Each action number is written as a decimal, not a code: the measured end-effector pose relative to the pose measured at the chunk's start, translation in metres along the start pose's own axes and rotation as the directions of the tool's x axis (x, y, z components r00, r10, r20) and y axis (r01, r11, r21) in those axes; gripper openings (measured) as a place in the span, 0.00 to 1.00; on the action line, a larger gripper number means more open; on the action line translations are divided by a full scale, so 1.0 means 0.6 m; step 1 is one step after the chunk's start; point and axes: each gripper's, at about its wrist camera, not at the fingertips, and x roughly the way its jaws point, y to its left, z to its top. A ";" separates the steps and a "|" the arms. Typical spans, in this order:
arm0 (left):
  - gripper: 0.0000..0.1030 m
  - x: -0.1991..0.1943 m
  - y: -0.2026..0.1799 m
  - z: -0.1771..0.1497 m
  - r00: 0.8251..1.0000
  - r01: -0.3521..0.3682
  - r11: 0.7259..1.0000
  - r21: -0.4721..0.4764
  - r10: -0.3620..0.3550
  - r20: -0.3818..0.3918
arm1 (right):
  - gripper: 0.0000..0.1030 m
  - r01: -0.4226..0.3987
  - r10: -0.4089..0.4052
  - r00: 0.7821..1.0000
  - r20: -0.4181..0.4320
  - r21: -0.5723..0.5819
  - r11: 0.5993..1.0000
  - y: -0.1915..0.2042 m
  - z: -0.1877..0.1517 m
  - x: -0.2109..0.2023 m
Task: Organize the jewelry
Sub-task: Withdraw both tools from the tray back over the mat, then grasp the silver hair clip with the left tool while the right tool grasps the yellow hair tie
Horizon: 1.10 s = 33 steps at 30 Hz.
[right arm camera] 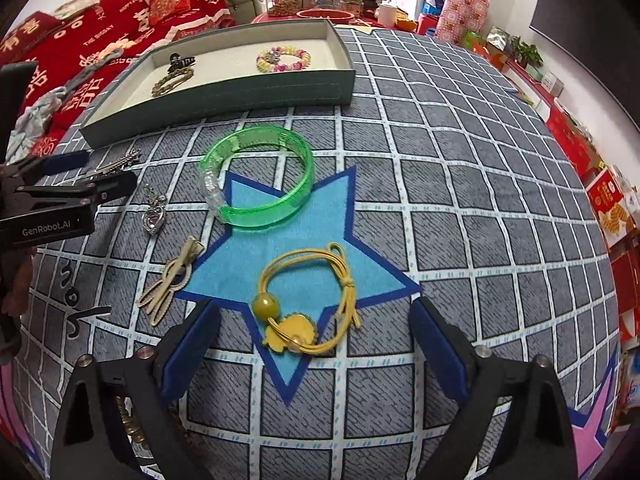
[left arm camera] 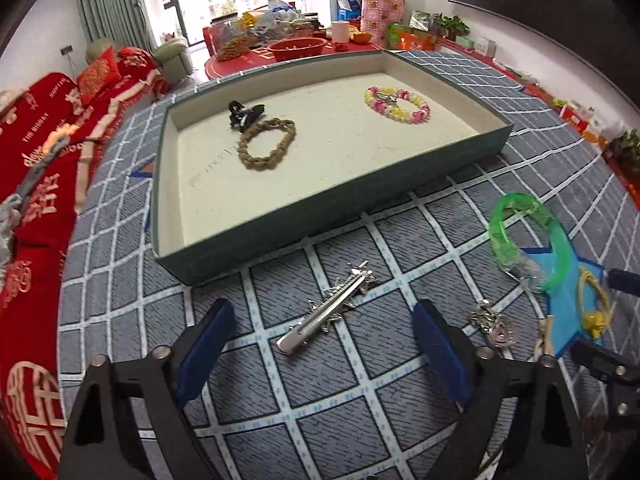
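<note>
A shallow green tray (left arm camera: 280, 222) with a pale lining holds a black hair claw (left arm camera: 244, 114), a braided tan bracelet (left arm camera: 266, 144) and a pink-and-yellow bead bracelet (left arm camera: 396, 103). My left gripper (left arm camera: 322, 334) is open over the cloth, with a silver hair clip (left arm camera: 330, 308) lying between its blue pads, untouched. My right gripper (right arm camera: 314, 338) is open around a yellow hair tie (right arm camera: 308, 312) with a bead and a charm, pads apart from it. A green bangle (right arm camera: 260, 178), a silver heart charm (right arm camera: 152, 212) and a beige clip (right arm camera: 170, 276) lie on the cloth nearby.
A grey checked cloth with a blue star (right arm camera: 248, 264) covers the round table. A red-covered sofa (left arm camera: 36, 200) stands to the left. Behind the tray a red table (left arm camera: 296, 50) carries bowls and bags. Boxes line the right wall (right arm camera: 612, 200).
</note>
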 end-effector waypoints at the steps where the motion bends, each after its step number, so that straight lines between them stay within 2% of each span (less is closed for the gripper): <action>1: 0.95 0.000 0.000 0.000 1.000 0.005 1.000 -0.002 -0.005 -0.002 | 0.89 -0.002 0.002 1.000 -0.001 -0.006 1.000 0.002 0.001 0.000; 3: 0.80 -0.003 -0.001 0.000 0.999 0.049 0.999 -0.005 -0.049 -0.001 | 0.86 -0.006 0.006 1.000 -0.004 -0.015 1.000 0.005 0.003 -0.002; 4: 0.78 -0.005 -0.005 0.000 0.999 0.046 0.999 0.009 -0.046 -0.001 | 0.84 -0.009 0.008 1.000 -0.005 -0.017 1.000 0.005 0.003 -0.002; 5: 0.70 -0.006 -0.009 0.000 0.999 0.054 0.998 0.019 -0.054 -0.001 | 0.83 -0.011 0.011 1.000 -0.005 -0.021 1.000 0.006 0.003 -0.003; 7: 0.57 -0.011 -0.020 -0.001 0.997 0.072 0.996 0.046 -0.072 -0.002 | 0.74 -0.012 0.012 1.000 -0.003 -0.024 1.000 0.008 0.003 -0.006; 9: 0.31 -0.017 -0.034 -0.004 0.996 0.088 0.993 0.076 -0.088 -0.004 | 0.66 -0.012 0.012 1.000 0.000 -0.022 1.000 0.009 0.002 -0.010; 11: 0.26 -0.018 -0.041 -0.005 0.997 0.075 0.994 0.086 -0.075 -0.004 | 0.55 -0.012 0.012 1.000 0.001 -0.021 1.000 0.009 0.003 -0.013; 15: 0.26 -0.024 -0.045 -0.012 0.997 0.077 0.996 0.049 -0.077 0.011 | 0.15 -0.004 0.005 1.000 0.011 -0.020 1.000 0.006 0.001 -0.019; 18: 0.26 -0.031 -0.044 -0.020 0.996 0.087 0.996 0.015 -0.087 0.016 | 0.15 -0.026 0.026 0.999 0.020 0.011 1.000 -0.005 -0.003 -0.022; 24: 0.25 -0.056 -0.046 -0.029 0.994 0.096 0.995 0.001 -0.096 0.044 | 0.15 -0.158 0.152 0.987 0.056 0.113 0.981 -0.050 -0.013 -0.039; 33: 0.25 -0.105 -0.036 -0.013 0.987 0.122 0.992 -0.035 -0.117 0.114 | 0.16 -0.223 0.208 0.972 0.105 0.159 0.962 -0.075 0.005 -0.074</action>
